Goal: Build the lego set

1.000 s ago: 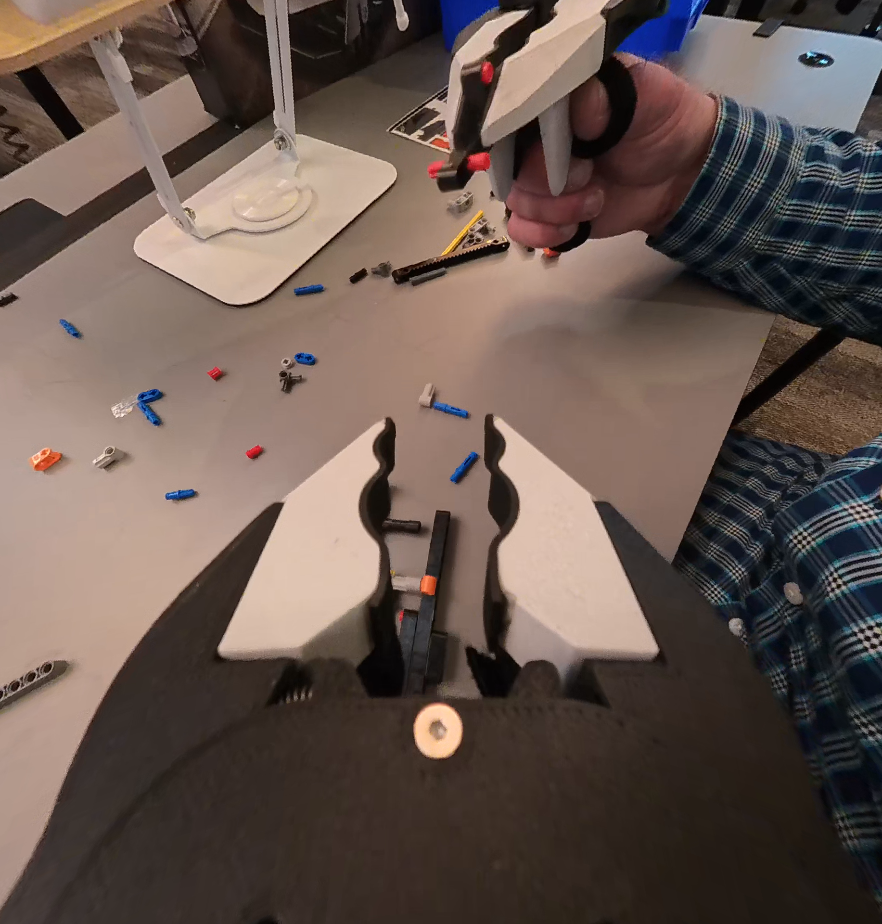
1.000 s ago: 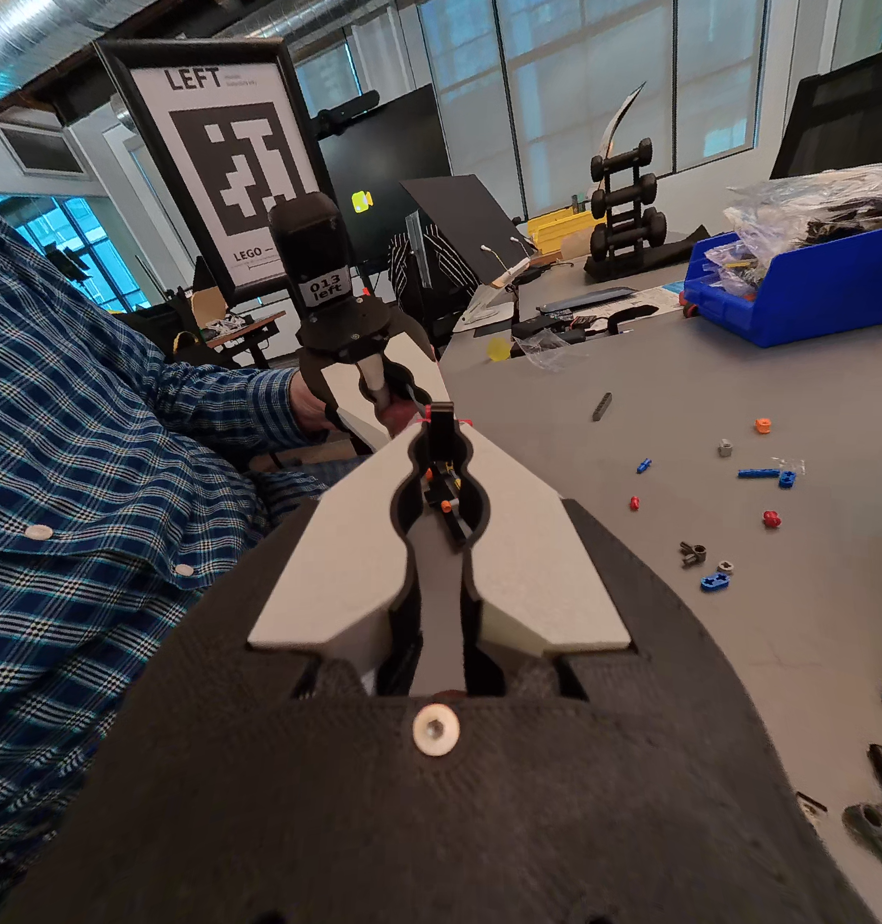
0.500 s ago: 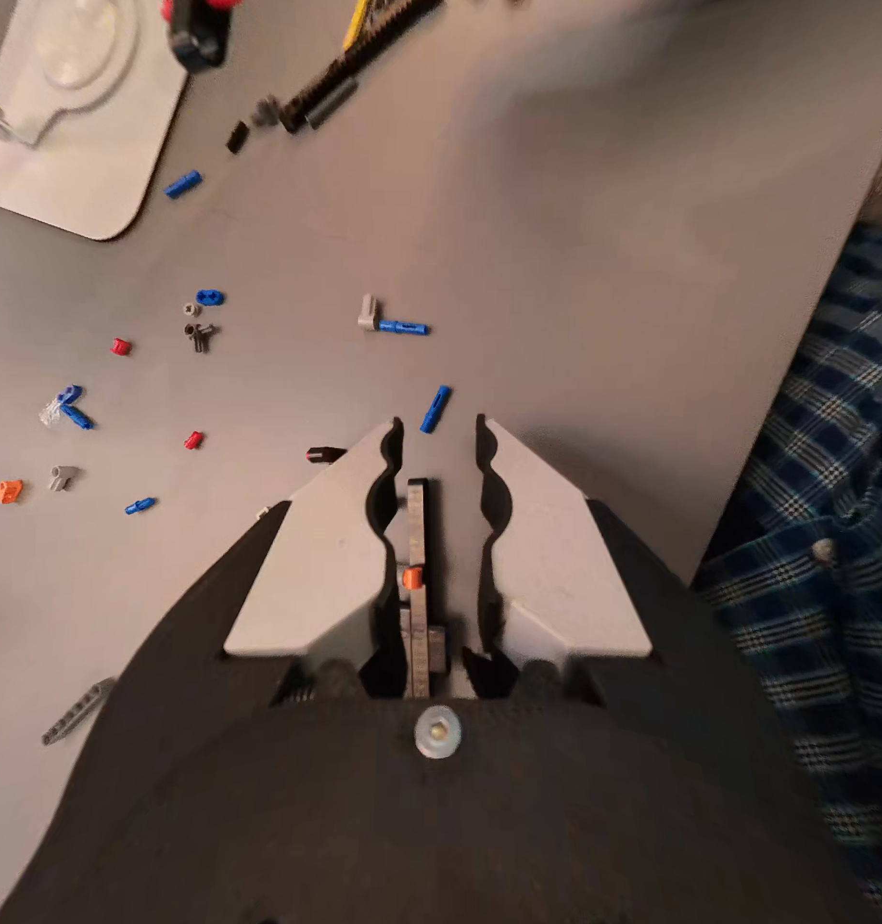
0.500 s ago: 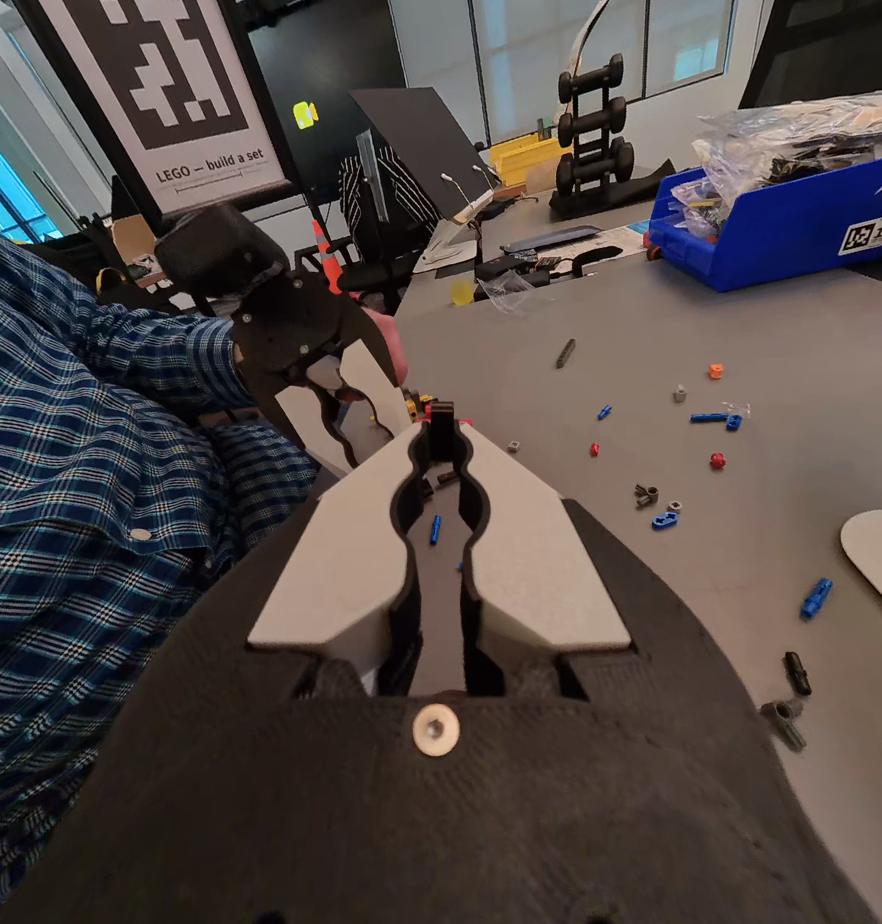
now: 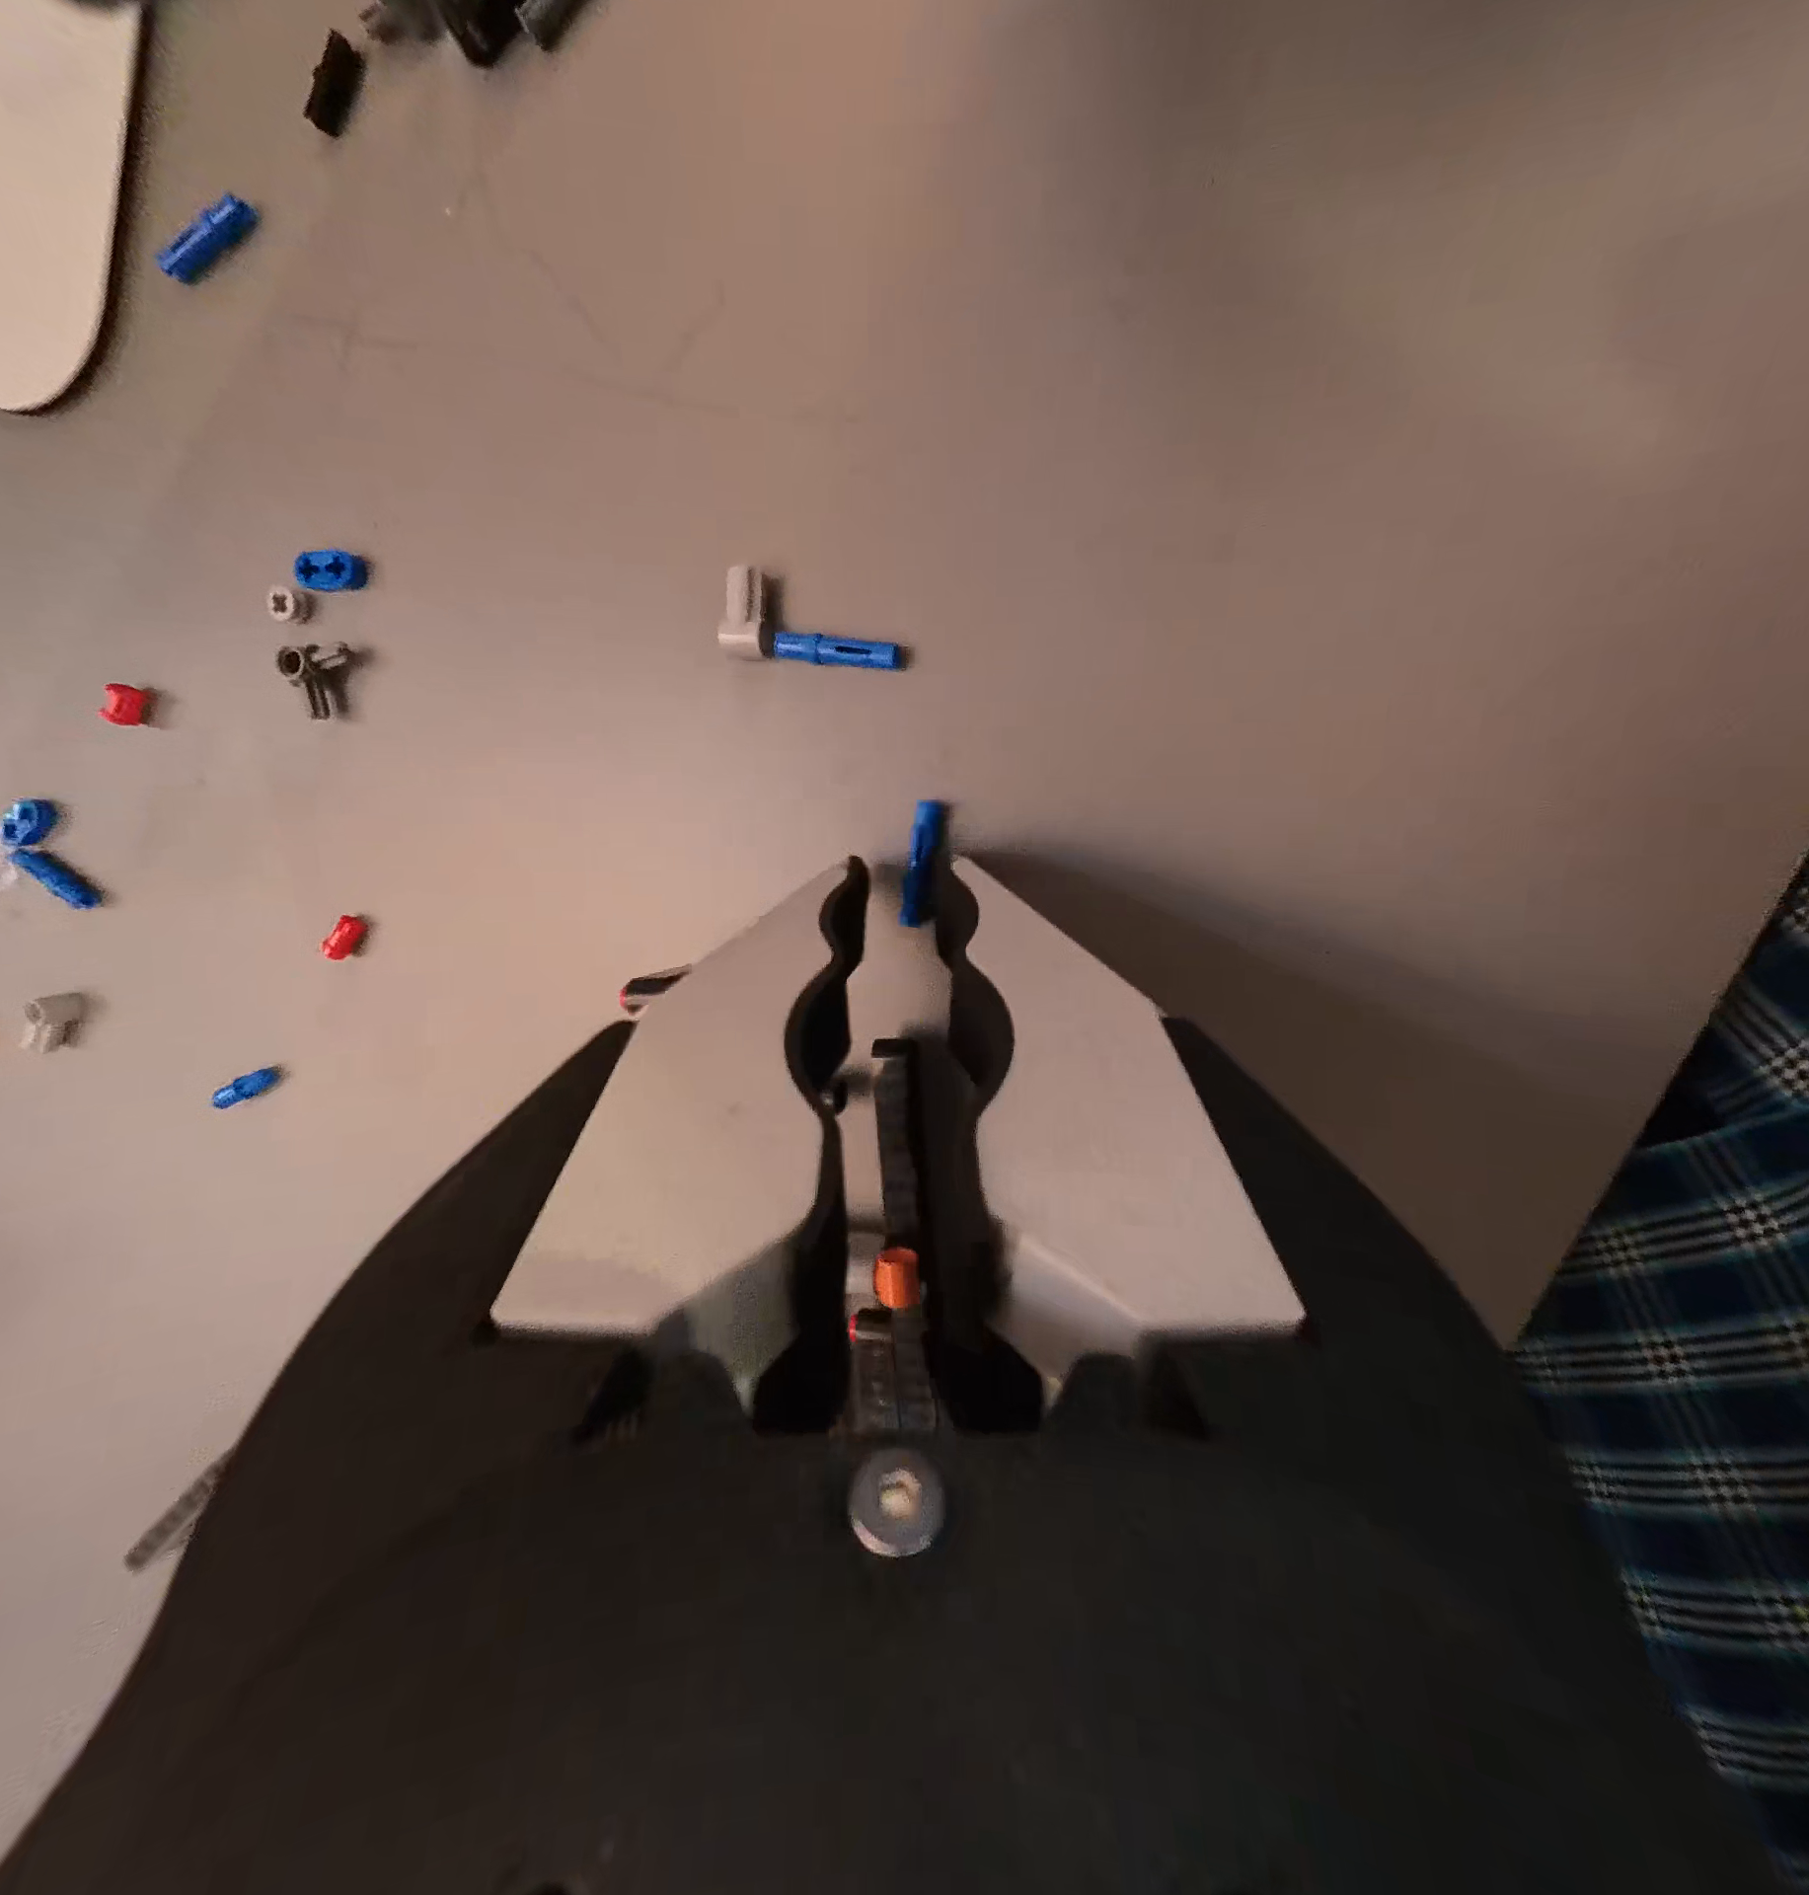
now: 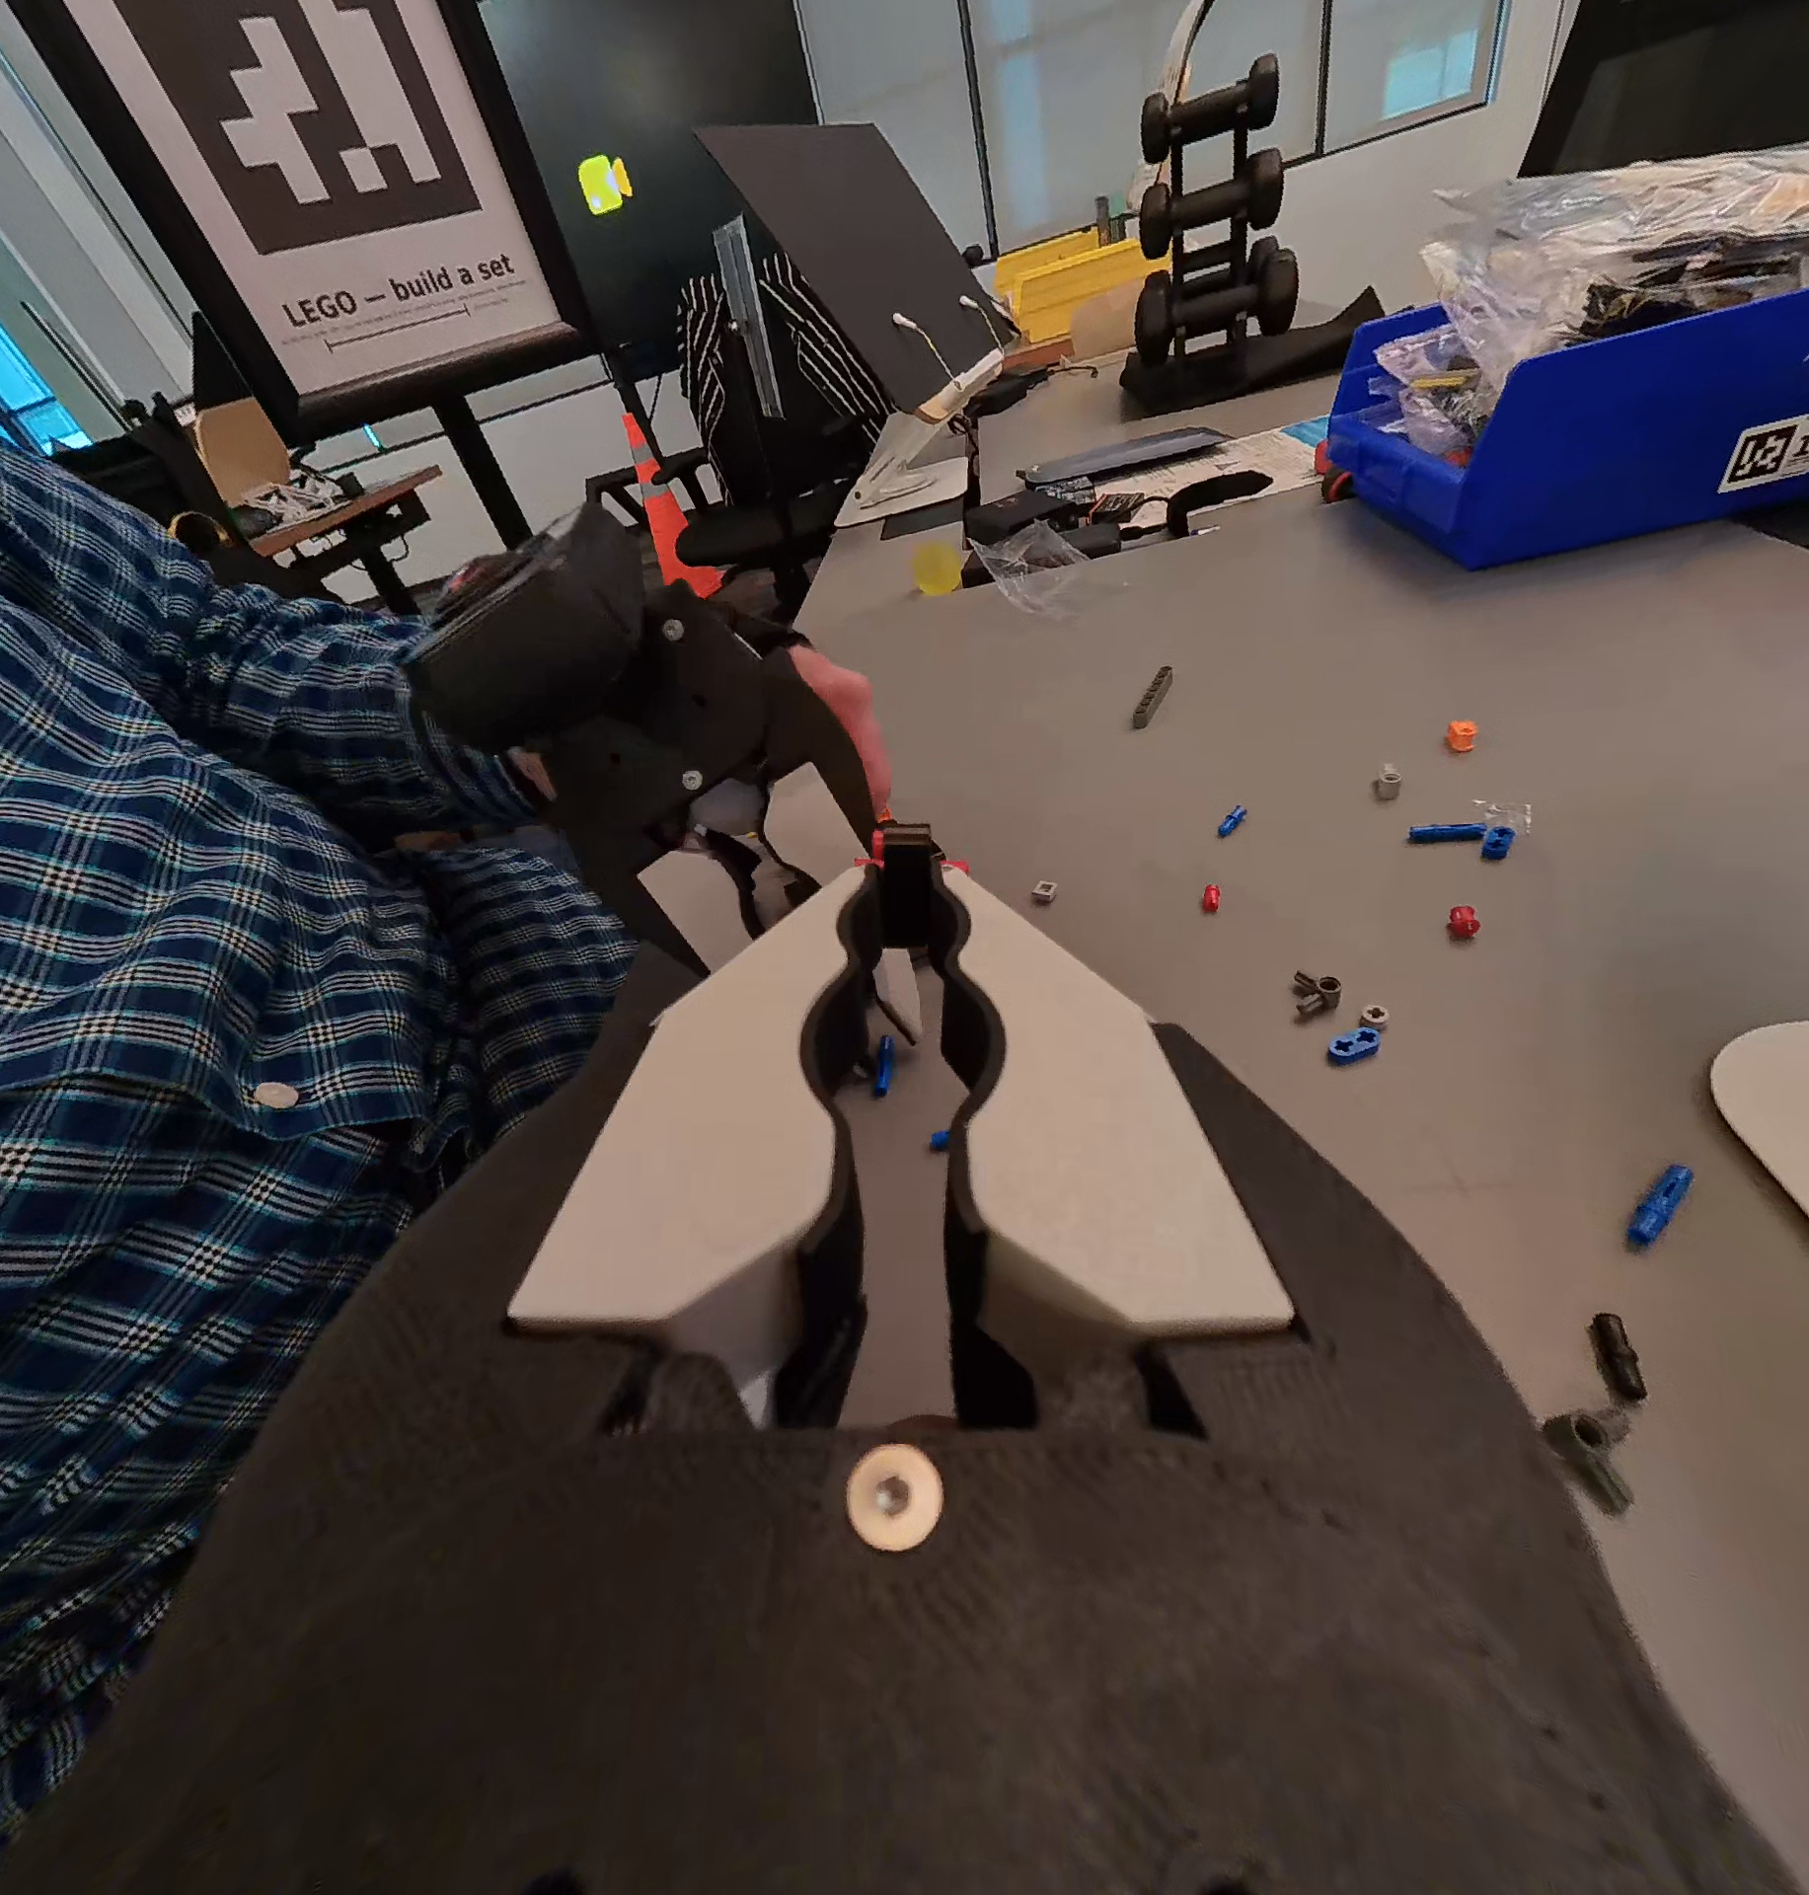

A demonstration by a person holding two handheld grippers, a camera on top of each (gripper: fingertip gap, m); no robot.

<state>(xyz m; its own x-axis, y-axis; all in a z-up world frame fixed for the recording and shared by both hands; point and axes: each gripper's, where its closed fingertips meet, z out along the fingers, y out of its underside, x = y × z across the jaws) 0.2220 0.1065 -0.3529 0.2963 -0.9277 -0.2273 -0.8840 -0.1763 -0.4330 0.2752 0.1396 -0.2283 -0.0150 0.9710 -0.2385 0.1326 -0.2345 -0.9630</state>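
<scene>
The left gripper point(image 5: 905, 872) hovers over the near edge of the grey tabletop point(image 5: 1187, 461), its fingers slightly parted around a black toothed lego beam point(image 5: 898, 1159) with an orange bush, and a blue pin point(image 5: 924, 863) lying at their tips. The right gripper point(image 6: 905, 892) pinches a small black lego piece point(image 6: 903, 882) with red pins. Farther off, loose blue, red and grey pieces scatter toward a blue bin point(image 6: 1597, 451) at the far edge.

Grey table point(image 6: 1495, 636) stretches out under it all. Far right, a blue bin point(image 6: 1597, 451) stuffed with plastic bags point(image 6: 1638, 236). Behind it, a black dumbbell rack point(image 6: 1213, 205). Left, a framed marker sign point(image 6: 346, 174) on a stand, an orange cone point(image 6: 664, 513) below. White base plate point(image 6: 1792, 1118) at the right edge.
</scene>
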